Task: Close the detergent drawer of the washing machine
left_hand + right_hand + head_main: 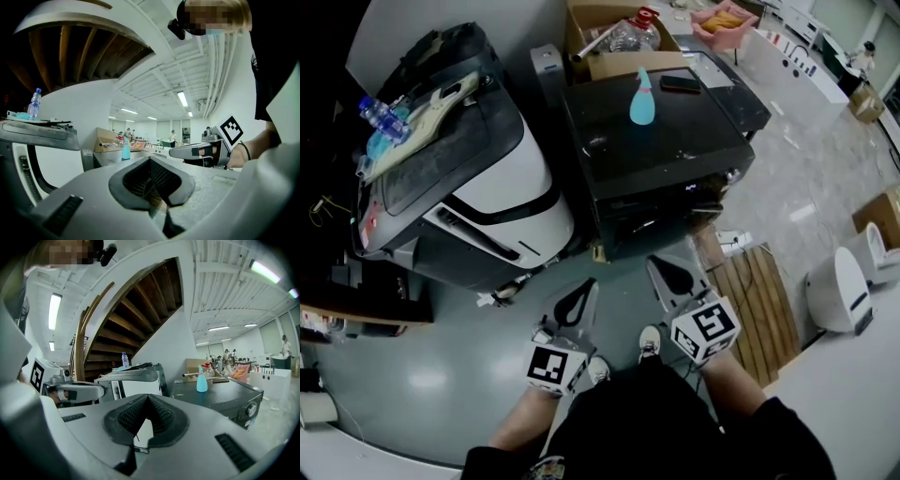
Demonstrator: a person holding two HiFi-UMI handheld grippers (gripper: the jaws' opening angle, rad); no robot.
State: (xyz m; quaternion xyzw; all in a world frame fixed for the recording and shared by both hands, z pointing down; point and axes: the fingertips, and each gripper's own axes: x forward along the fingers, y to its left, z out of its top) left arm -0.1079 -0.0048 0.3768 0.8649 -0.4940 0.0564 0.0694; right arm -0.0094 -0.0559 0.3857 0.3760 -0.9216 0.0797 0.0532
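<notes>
Closed and empty: left tongs, right tongs, on the near side of washing machine. Its drawer not made out; likely light, stiff plastic: push the front face.

Bright ceiling strips overhead — strong fisheye bending, black corners, foreground perhaps soft.

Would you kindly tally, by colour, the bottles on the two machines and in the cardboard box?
Teal bottle: 1
Blue-capped clear bottle: 1
Red-capped clear bottle: 1
Total: 3
</notes>
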